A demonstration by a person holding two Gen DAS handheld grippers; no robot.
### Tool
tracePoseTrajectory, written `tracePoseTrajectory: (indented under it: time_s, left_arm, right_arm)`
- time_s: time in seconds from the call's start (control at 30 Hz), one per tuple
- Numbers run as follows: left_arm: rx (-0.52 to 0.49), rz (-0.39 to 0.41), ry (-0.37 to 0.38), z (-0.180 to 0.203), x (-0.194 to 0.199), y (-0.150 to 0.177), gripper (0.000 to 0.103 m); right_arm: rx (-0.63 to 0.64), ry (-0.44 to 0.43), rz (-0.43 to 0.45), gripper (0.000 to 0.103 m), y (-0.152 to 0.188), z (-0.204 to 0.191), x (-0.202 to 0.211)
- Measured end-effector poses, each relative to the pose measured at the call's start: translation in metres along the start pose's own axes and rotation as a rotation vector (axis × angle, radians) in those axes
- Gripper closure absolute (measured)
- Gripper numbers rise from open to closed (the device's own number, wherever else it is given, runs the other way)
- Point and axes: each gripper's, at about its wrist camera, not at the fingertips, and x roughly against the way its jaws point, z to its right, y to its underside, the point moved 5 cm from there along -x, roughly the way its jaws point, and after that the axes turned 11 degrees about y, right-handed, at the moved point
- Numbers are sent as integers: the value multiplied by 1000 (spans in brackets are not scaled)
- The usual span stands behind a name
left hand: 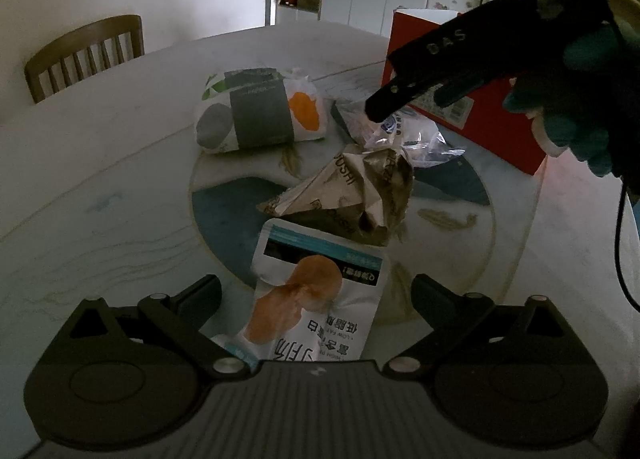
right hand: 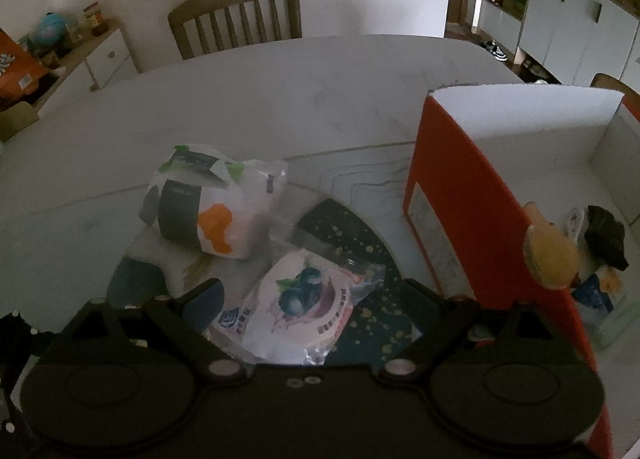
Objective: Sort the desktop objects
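Snack packets are only partly sorted: a few items already lie in the red cardboard box (right hand: pixel 460 195), while the blueberry-print white pouch (right hand: pixel 296 307), crumpled brown paper wrapper (left hand: pixel 360 191) and white chicken-print packet (left hand: pixel 316 299) remain on the table; both the left gripper (left hand: pixel 316 291) and right gripper (right hand: pixel 312 295) are spread, empty

Left gripper (left hand: pixel 316 299): black linkage fingers, silver pivot screws, grey ribbed base. Right gripper (left hand: pixel 416 99): black body lettered "DAS", thin black cable. Hand (left hand: pixel 580 107) wears teal glove.
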Motion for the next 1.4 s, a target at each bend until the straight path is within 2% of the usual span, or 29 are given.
tracePoseTrajectory:
  time_s: [0.2,0.4,0.5,0.57,0.67,0.93,1.07,1.4]
  left_arm:
    - [-55,-6,-46,6,-4,2,4]
    - [-71,-11,-50,8,-5,1,8]
    - [-69,-4,-53,8,-4,0,15]
    - [-68,1,-55,9,-4,-2,27]
    - [-66,1,-56,9,-4,-4,30]
    - [-32,11,-60,8,-3,-4,32]
    - [2,20,-53,4,0,-6,39]
    - [80,37,-58,3,11,-2,44]
  right_arm:
    - [-29,18,-35,10,2,-3,-14]
    - [-34,23,-57,20,3,-7,-21]
    - [-35,22,-71,27,5,-7,-22]
    - [-33,16,-81,32,7,-8,-23]
    - [-35,5,-83,42,7,-8,-21]
    - [-30,9,-76,47,5,-4,-16]
    - [-25,7,-56,48,3,2,-8]
    - [-16,-21,-13,49,-4,11,22]
